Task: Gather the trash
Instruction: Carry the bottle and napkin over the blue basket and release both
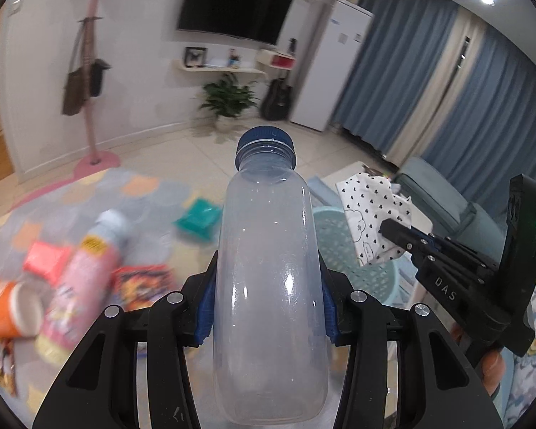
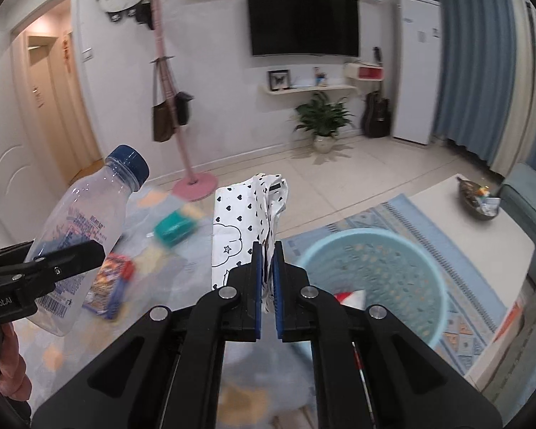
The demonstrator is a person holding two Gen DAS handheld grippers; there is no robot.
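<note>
My left gripper [image 1: 268, 307] is shut on a clear empty plastic bottle [image 1: 268, 268] with a blue cap, held above the floor; the same bottle [image 2: 78, 236] appears at the left of the right wrist view. My right gripper [image 2: 267, 268] is shut on a white wrapper with black hearts [image 2: 246, 221], which sticks up between the blue pads. In the left wrist view that wrapper [image 1: 371, 214] hangs over the rim of a light blue perforated basket [image 1: 339, 243]. The basket [image 2: 375, 279] stands on the floor just right of my right gripper, with a red and white scrap inside.
Litter lies on the patterned mat [image 1: 153, 193]: an orange cup [image 1: 3, 307], a pink bottle [image 1: 85, 279], a red packet [image 1: 46, 261], a colourful wrapper [image 1: 143, 282] and a teal packet [image 1: 198, 220]. A low table [image 2: 475, 228] and sofa [image 2: 532, 200] stand right; a pink coat stand [image 2: 193, 186] behind.
</note>
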